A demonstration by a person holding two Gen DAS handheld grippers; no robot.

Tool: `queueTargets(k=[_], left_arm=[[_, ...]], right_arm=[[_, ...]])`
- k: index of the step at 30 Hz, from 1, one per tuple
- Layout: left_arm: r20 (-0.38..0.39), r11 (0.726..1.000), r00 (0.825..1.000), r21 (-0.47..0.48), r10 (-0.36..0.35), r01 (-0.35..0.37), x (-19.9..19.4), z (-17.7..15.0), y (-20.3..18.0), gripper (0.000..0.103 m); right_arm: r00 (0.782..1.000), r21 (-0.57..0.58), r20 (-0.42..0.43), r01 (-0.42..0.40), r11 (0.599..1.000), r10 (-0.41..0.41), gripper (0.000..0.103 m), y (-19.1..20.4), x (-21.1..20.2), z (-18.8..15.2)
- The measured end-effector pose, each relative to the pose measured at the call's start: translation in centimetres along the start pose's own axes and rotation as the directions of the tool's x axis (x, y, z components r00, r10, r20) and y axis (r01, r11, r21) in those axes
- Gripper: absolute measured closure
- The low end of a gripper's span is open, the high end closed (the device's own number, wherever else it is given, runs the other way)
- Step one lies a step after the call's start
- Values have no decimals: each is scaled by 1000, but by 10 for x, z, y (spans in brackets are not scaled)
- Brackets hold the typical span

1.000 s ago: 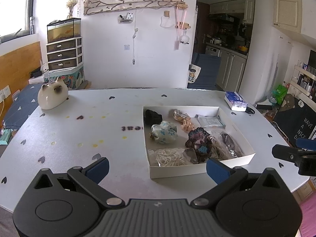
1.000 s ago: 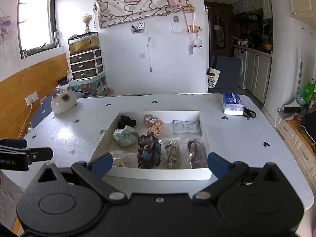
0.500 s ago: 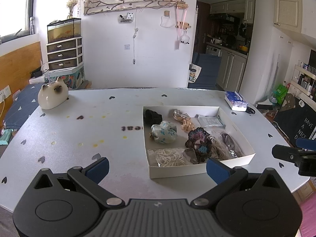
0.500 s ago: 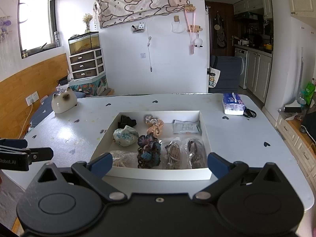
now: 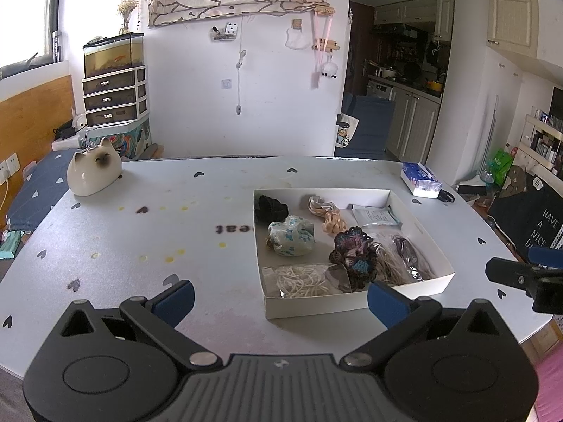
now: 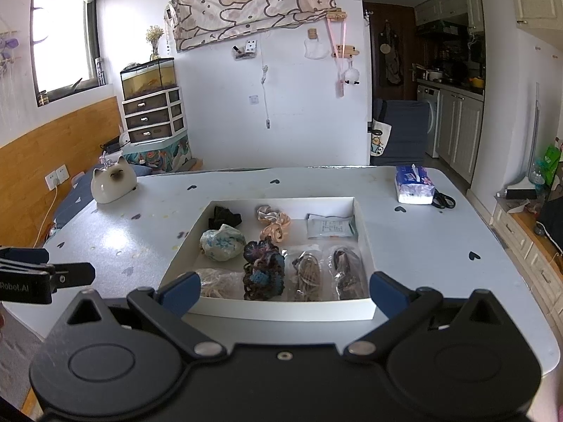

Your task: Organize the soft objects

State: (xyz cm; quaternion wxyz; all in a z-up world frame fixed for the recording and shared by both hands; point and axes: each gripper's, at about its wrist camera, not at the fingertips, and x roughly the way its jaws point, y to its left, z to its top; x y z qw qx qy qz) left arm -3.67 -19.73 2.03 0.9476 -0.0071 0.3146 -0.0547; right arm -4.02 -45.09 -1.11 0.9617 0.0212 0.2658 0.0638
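Observation:
A shallow white box (image 5: pixel 418 223) (image 6: pixel 362 232) lies on the table, right of centre. It holds soft items: a black scrunchie (image 5: pixel 269 207) (image 6: pixel 223 216), a blue-flowered white one (image 5: pixel 291 237) (image 6: pixel 221 242), a peach satin one (image 5: pixel 330 216) (image 6: pixel 274 223), a dark crochet one (image 5: pixel 353 255) (image 6: pixel 264 269), and several clear bags of hair ties (image 5: pixel 299 279) (image 6: pixel 346 270). My left gripper (image 5: pixel 279 302) is open and empty before the box's near-left corner. My right gripper (image 6: pixel 285 290) is open and empty at the box's near edge.
A ceramic cat (image 5: pixel 93 172) (image 6: pixel 112 183) sits at the table's far left. A tissue pack (image 5: pixel 420 179) (image 6: pixel 413 184) and black scissors (image 6: pixel 443 200) lie at the far right. The grey heart-print table (image 5: pixel 140 239) ends close in front.

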Motion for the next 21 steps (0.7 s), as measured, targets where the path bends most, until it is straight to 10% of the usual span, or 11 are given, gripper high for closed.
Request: queueTargets(k=[21], left_arm=[[0, 1000, 1000, -1, 3, -3, 2, 2, -1, 0]], right_arm=[[1000, 0, 0, -2, 1000, 2, 0, -1, 1, 0]])
